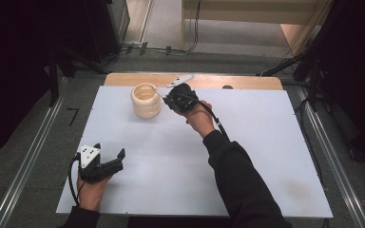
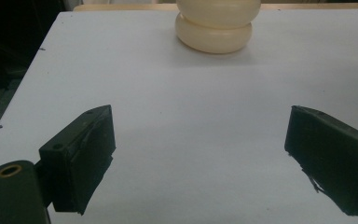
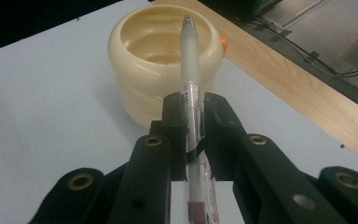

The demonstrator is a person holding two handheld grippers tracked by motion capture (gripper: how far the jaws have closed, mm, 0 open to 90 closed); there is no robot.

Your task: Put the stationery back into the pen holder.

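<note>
A cream ribbed cup (image 1: 146,100) stands upright on the white board (image 1: 247,156) near its far edge; it is also the cup (image 3: 163,56) in the right gripper view and the cup (image 2: 214,25) in the left gripper view. My right gripper (image 1: 167,97) is just right of the cup, shut on a clear pen (image 3: 190,84) with a frosted cap. The pen (image 1: 158,91) points toward the cup's rim. My left gripper (image 1: 109,153) rests at the board's near left, open, with nothing between its jaws (image 2: 200,158).
A wooden table edge (image 1: 247,81) shows beyond the board. Metal rails (image 1: 28,161) run along both sides on the floor. Cables (image 1: 161,49) lie on the floor beyond the table. A small orange object (image 3: 224,41) peeks out behind the cup.
</note>
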